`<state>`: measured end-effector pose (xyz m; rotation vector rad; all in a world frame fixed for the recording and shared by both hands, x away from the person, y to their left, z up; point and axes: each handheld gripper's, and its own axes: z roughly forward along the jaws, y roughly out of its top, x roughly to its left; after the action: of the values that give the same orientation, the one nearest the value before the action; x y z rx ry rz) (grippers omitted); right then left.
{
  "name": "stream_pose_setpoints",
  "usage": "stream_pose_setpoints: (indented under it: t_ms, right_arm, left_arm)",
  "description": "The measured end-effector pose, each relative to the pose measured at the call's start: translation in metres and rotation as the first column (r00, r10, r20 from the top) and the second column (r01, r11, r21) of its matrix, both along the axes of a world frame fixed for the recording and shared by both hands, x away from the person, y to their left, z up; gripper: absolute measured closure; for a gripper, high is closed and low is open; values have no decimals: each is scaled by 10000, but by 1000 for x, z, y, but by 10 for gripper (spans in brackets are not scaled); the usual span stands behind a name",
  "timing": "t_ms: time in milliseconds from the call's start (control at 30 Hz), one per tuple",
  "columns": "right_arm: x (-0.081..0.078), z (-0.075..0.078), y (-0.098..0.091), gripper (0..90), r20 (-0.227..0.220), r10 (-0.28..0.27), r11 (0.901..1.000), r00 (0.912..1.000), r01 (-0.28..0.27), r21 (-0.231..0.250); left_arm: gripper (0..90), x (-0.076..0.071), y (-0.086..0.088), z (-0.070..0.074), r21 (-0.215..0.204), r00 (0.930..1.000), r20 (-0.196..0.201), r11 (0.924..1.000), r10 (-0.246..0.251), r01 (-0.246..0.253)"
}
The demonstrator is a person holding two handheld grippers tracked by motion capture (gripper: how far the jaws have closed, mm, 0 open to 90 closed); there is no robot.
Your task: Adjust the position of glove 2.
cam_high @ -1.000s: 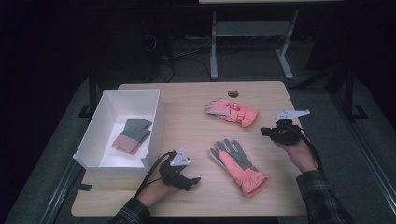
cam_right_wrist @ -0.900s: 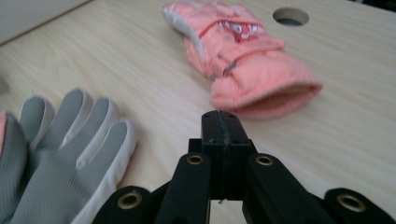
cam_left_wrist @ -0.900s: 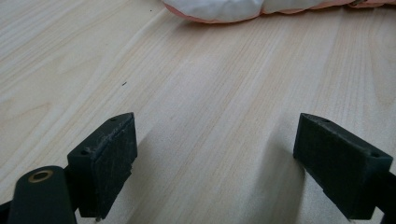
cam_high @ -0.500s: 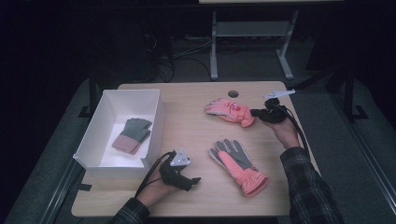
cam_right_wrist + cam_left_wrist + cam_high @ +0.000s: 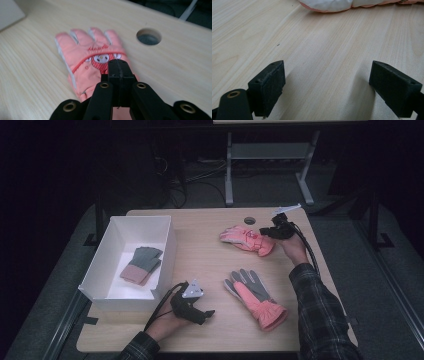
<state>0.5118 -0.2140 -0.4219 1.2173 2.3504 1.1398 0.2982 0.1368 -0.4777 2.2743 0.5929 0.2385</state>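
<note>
Three gloves are in view, with two grippers and one box. A pink padded glove [image 5: 246, 239] lies back-up on the far right part of the pale wood-grain table [image 5: 210, 255], its stitched lettering and small cartoon patch clear in the right gripper view, where its cuff is hidden behind the jaws. The right gripper [image 5: 265, 232] hovers over that glove's cuff end with its jaws clenched together on nothing; whether it touches the fabric I cannot tell. A second glove [image 5: 255, 295] lies palm-up near the front, grey palm and fingers with a puffy pink cuff. A third glove [image 5: 141, 265], grey with a dull pink cuff, lies flat inside the white rectangular box [image 5: 165, 252] at the left. The left gripper [image 5: 209, 312] rests low on the table just right of the box's front corner, jaws released and wide apart over bare wood. In the left gripper view a pale quilted edge of a glove is cut off at the top. A round cable hole [image 5: 250, 220] is cut into the tabletop beyond the pink glove.
</note>
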Motion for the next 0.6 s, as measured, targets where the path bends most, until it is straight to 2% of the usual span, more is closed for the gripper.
stream_pose_setpoints:
  t_ms: [67, 233, 300, 367, 600]
  right_arm:
    - [4, -4, 6, 900, -114, 4, 10000, 9999, -4, 29]
    - [10, -14, 20, 900, -74, 98, 9993, 9999, -101, -366]
    - [11, -19, 20, 900, -304, 63, 9986, 9995, -78, -516]
    - [11, -19, 17, 900, -404, -5, 9996, 9992, -6, -291]
    - [-1, -15, 14, 900, -557, 316, 9984, 9980, -341, -457]
  left_arm:
    - [126, 0, 0, 0, -8, 10000, -4, 10000, 5, -5]
    - [127, 0, 0, 0, -9, 10000, -7, 10000, 7, -7]
    - [126, 0, 0, 0, -4, 10000, -4, 10000, 2, -2]
    - [126, 0, 0, 0, 18, 10000, 38, 10000, -25, 25]
    - [126, 0, 0, 0, 23, 10000, 42, 10000, -31, 31]
